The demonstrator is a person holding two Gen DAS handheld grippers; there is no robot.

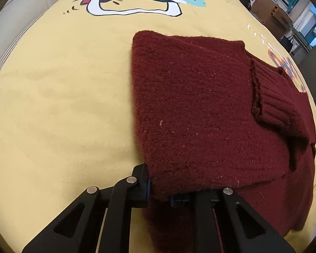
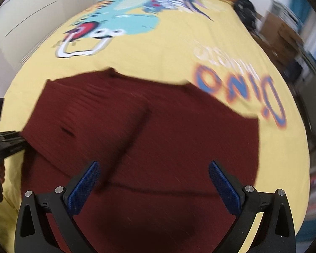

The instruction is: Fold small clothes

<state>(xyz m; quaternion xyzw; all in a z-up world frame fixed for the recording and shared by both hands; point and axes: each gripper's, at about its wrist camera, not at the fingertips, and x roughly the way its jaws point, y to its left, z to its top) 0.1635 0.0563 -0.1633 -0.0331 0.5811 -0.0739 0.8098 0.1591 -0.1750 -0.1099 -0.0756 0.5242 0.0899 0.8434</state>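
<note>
1. One dark red knit sweater (image 1: 200,109) lies partly folded on a yellow printed bedspread (image 1: 63,105).
2. Two grippers: the left gripper (image 1: 160,194) pinches the sweater's near edge; the right gripper (image 2: 153,187) hangs spread above it.
3. Cardboard boxes (image 1: 271,10), somewhat blurred, stand beyond the bed.

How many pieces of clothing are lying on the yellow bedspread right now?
1. A dark red knit sweater, partly folded, lies on the yellow bedspread; the left gripper pinches its near edge, the right gripper hovers open above it. Anything beneath it would be hidden.
</note>
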